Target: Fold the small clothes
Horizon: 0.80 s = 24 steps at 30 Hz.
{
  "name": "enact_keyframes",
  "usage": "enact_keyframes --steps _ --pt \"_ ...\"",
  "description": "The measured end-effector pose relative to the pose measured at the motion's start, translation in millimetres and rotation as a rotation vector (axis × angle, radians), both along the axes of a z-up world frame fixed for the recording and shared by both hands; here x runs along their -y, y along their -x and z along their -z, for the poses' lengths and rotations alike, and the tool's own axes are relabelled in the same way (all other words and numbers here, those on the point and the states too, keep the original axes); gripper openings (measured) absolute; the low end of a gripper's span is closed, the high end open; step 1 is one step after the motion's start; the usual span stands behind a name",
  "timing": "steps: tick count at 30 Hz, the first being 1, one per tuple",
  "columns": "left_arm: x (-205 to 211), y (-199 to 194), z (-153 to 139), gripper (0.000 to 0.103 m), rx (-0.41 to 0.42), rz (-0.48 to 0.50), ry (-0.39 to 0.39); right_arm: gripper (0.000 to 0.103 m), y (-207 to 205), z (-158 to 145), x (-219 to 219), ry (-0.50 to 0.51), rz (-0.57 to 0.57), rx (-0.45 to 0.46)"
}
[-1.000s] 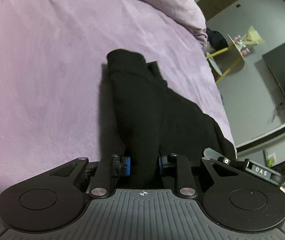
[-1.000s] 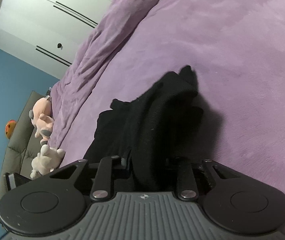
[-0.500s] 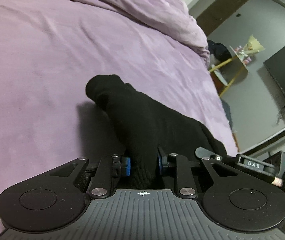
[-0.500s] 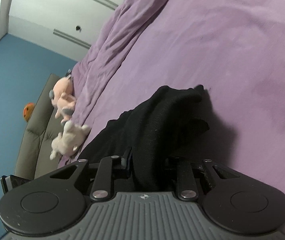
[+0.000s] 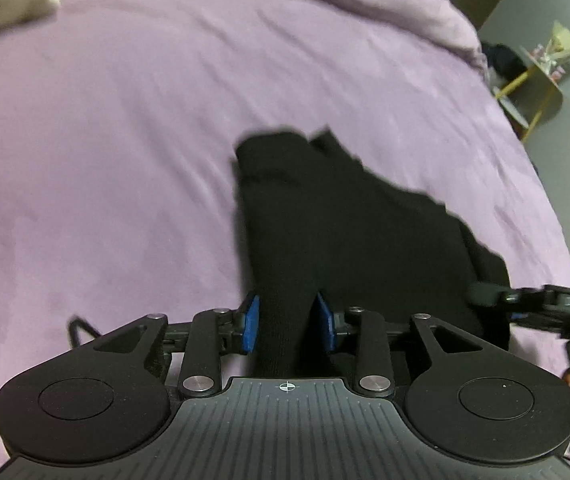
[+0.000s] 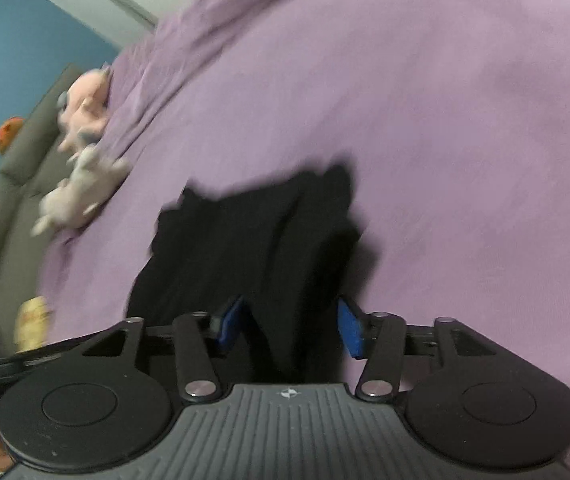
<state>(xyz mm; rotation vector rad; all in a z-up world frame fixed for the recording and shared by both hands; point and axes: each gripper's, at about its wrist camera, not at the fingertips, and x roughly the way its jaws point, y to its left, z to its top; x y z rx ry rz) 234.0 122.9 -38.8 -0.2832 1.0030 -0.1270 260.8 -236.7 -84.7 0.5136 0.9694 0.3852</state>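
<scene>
Black knit garment [image 5: 337,216] lay bunched on the purple bedspread [image 5: 125,160], one fold running up between the blue pads [image 5: 251,322] of the left gripper [image 5: 288,322]. Jaws there opening, pads just about clear of the cloth. Same garment [image 6: 261,240] also passed through the right gripper [image 6: 291,326], jaws opening wider, cloth loose between them. Blurred plush toys [image 6: 81,184] sat by the bed's far edge. Yellow-legged side table [image 5: 533,84] stood beyond the bed.
</scene>
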Motion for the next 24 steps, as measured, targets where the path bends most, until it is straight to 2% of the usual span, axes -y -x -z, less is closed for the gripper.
enact_keyframes --steps 2,3,5,7,8,10,12,13,18,21,24 --pt "-1 0 -11 0.035 0.069 -0.034 -0.034 0.053 6 -21 -1 0.057 0.069 0.111" --pt "1 -2 -14 0.038 0.099 -0.042 -0.041 0.053 5 -27 -7 0.055 0.084 0.136" --pt "6 -16 -12 0.042 0.122 -0.067 -0.022 0.052 -3 -28 -31 0.038 0.074 0.144" --pt "18 -30 -1 0.044 0.136 -0.088 -0.022 0.049 -13 -18 -63 0.088 0.053 0.136" --pt "28 -35 5 0.044 0.146 -0.096 -0.052 0.043 -20 -10 -76 0.133 0.054 0.135" --pt "47 -47 20 0.045 0.204 -0.091 -0.129 0.042 -28 5 -93 0.221 0.074 0.149" --pt "58 -50 35 0.053 0.282 -0.076 -0.203 0.038 -34 19 -100 0.318 0.082 0.184" --pt "62 -54 43 0.053 0.292 -0.07 -0.236 0.037 -39 24 -105 0.347 0.087 0.199" --pt "79 -66 64 0.071 0.351 -0.025 -0.357 0.037 -55 40 -107 0.403 0.083 0.251" --pt "74 -69 65 0.074 0.338 -0.035 -0.34 0.038 -58 37 -106 0.396 0.077 0.244" --pt "69 -58 59 0.073 0.327 -0.038 -0.307 0.039 -36 25 -99 0.336 0.078 0.232"
